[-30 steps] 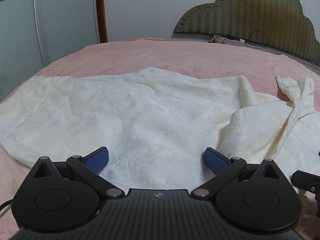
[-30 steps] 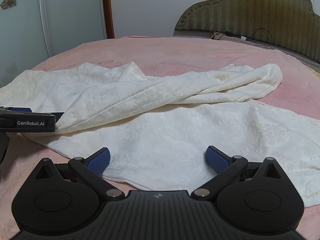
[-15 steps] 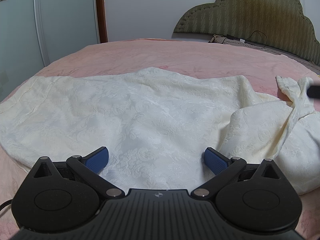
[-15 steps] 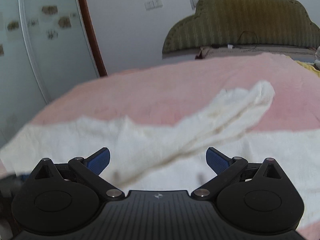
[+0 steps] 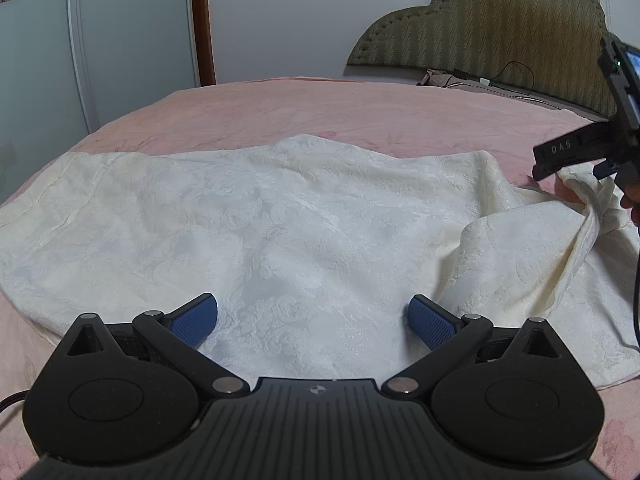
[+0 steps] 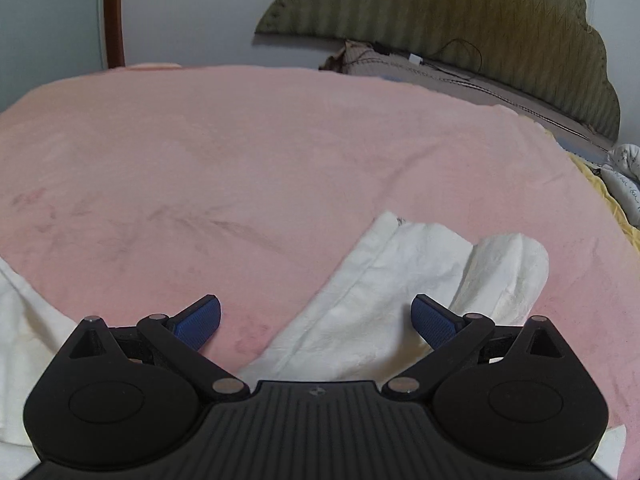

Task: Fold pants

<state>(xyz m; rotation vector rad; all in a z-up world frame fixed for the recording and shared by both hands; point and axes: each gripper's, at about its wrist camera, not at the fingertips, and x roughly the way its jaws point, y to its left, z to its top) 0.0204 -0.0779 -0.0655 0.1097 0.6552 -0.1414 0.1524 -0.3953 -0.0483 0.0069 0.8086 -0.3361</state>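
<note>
Cream-white patterned pants (image 5: 280, 224) lie spread across a pink bed. My left gripper (image 5: 313, 320) hovers open over their near edge, blue pads wide apart with only cloth beneath. In the left wrist view my right gripper (image 5: 576, 160) shows at the far right, just above the twisted leg end (image 5: 592, 208). The right wrist view looks down on that rumpled leg end (image 6: 400, 288), which lies between and just beyond my open right gripper (image 6: 316, 320); nothing is gripped. Another piece of the pants (image 6: 24, 320) shows at the left edge.
The pink bedspread (image 6: 240, 160) stretches away beyond the pants. An olive padded headboard (image 5: 500, 28) with a cable and pillow stands at the back right. A glass wardrobe door (image 5: 120, 40) and a white wall are at the back left. Yellow bedding (image 6: 616, 208) lies at the right.
My right gripper has swung up and away from the pants' near edge to the far right leg end, staying open. The left gripper has held still.
</note>
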